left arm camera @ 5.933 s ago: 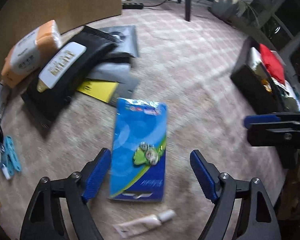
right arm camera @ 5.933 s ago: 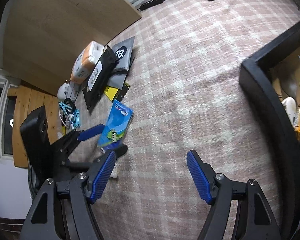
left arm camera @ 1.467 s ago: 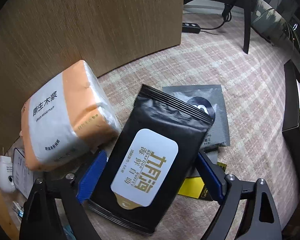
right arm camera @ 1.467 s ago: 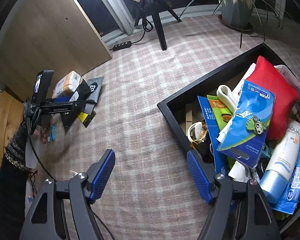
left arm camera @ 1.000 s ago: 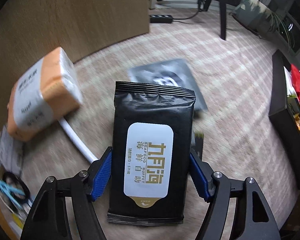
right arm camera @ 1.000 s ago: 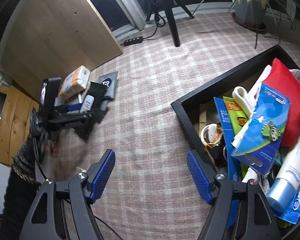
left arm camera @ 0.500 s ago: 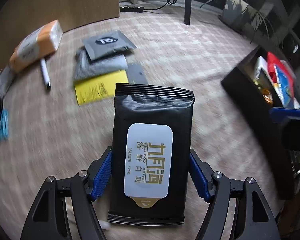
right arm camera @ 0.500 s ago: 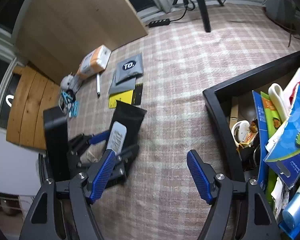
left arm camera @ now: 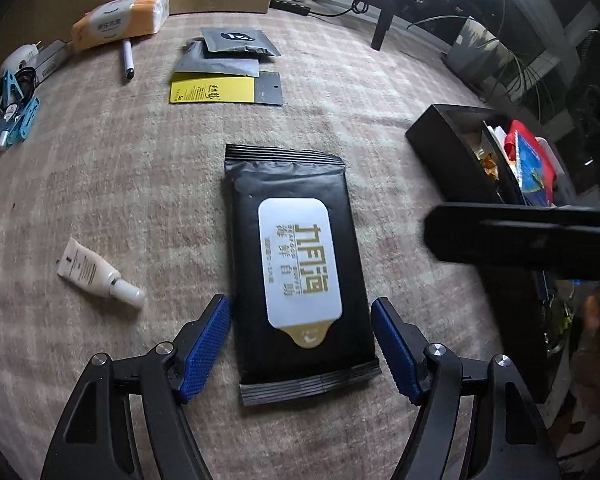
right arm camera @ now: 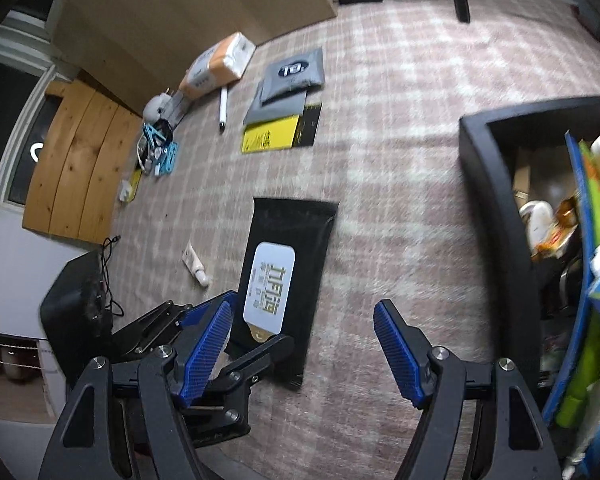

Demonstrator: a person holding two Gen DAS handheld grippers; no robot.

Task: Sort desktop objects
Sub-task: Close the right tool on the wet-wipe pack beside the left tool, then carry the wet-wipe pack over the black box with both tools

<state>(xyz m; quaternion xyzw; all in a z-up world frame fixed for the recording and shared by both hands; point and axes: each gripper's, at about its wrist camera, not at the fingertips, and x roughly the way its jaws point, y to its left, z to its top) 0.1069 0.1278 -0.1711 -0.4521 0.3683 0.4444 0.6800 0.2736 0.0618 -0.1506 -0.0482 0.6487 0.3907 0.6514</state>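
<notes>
Wipes pack between left jaws

Black wipes pack lifted off the pile beside tissue pack, carried toward black bin. Left gripper now clamped on it. Blue card moved into bin.

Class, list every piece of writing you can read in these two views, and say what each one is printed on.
"SEAFOOD BUFFET", small Latin line beside large gold Chinese characters: white label of the black wet-wipe pack.
"TO.": dark grey foil sachet.
Orange-and-white tissue pack: label too small to read.
Yellow-and-black card: print too small.
Small white tube: print too small.
</notes>
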